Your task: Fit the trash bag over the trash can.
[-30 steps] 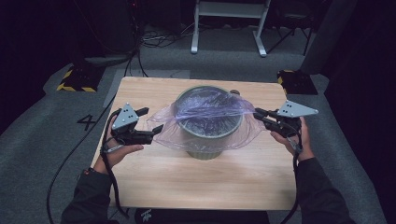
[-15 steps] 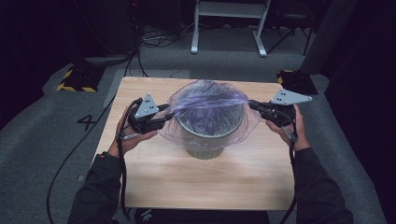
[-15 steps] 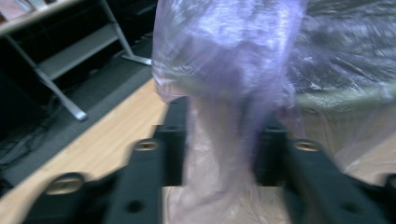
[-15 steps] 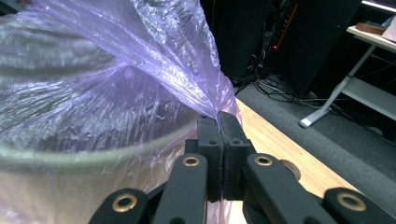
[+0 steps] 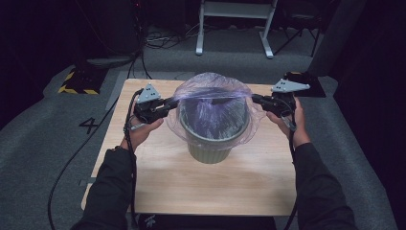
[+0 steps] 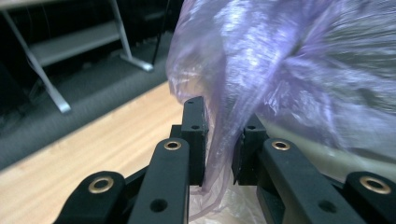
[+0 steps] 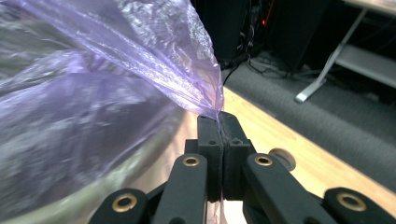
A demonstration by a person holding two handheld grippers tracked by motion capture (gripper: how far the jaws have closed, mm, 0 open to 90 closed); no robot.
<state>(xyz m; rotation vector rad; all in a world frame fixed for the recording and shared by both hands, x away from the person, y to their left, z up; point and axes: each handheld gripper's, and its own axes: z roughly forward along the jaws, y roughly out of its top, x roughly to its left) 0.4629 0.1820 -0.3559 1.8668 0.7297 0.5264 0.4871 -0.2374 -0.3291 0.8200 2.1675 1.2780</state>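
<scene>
A grey-green bin (image 5: 214,143) stands in the middle of the wooden table (image 5: 191,187), lined with a thin purple plastic bag (image 5: 213,100). The bag's mouth is pulled taut across the top between both grippers. My left gripper (image 5: 168,104) is at the bin's left; its jaws have just been closing, and a bunched fold of bag (image 6: 289,70) is pinched between them (image 6: 219,137). At the bin's right, my right gripper (image 5: 256,99) is shut tight on the bag's opposite edge (image 7: 205,105), pads pressed together (image 7: 220,128). The bag (image 7: 107,79) drapes over the rim.
The table's far edge lies just behind the bin. On the grey floor beyond are a yellow-and-black striped block (image 5: 76,81) at the left, a white metal frame (image 5: 234,28) at the back and a dark box (image 5: 306,81) at the right. Cables trail off the left side.
Both hands moved away from me and slightly up, lifting the bag's edges above the bin. The left gripper's jaws went from wide apart to closed on the bag.
</scene>
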